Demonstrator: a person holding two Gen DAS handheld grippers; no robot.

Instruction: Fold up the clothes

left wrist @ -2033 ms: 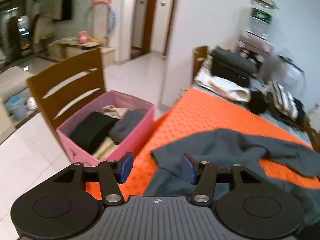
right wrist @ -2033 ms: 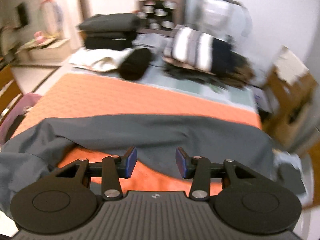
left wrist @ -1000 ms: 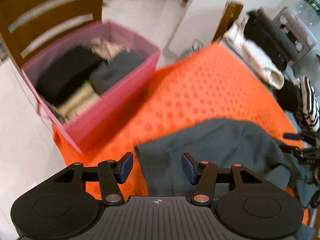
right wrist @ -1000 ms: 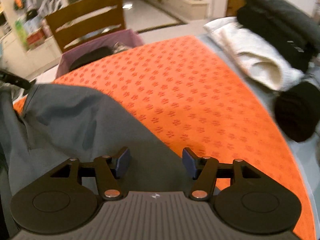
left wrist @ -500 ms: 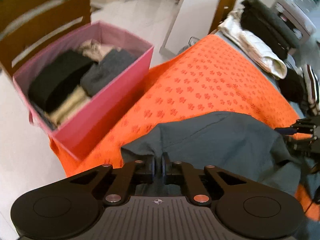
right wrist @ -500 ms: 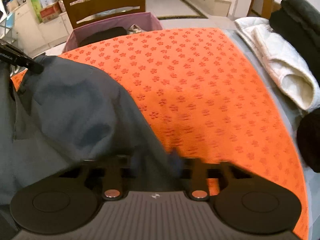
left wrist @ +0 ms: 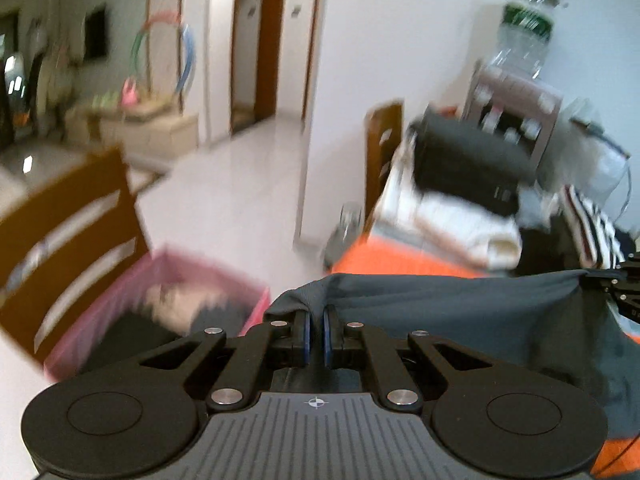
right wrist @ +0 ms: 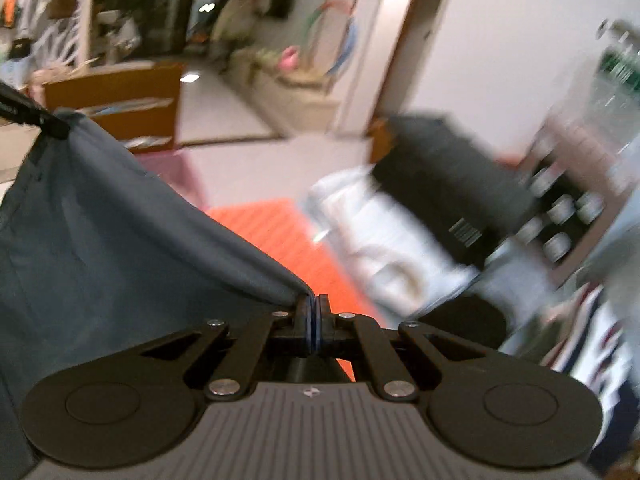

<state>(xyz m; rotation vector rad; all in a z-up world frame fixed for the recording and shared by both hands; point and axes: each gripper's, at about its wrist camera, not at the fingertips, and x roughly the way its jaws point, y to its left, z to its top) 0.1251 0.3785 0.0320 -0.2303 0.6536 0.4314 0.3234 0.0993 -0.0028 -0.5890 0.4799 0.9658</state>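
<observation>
Both grippers are raised side by side. The left gripper (left wrist: 316, 330) has its 2 fingers pinched nearly together on cloth; the right gripper (right wrist: 313, 322) is clamped tight likewise.

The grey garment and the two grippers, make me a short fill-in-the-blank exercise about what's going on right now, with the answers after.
1. Both the left gripper and the right gripper are shut on the ____ garment.
2. The cloth on the table under the garment is ____ in colour.
3. The box of folded clothes beside the table is ____.
4. Between the two grippers the garment's top edge is pulled ____.

Answers: grey; orange; pink; taut
</observation>
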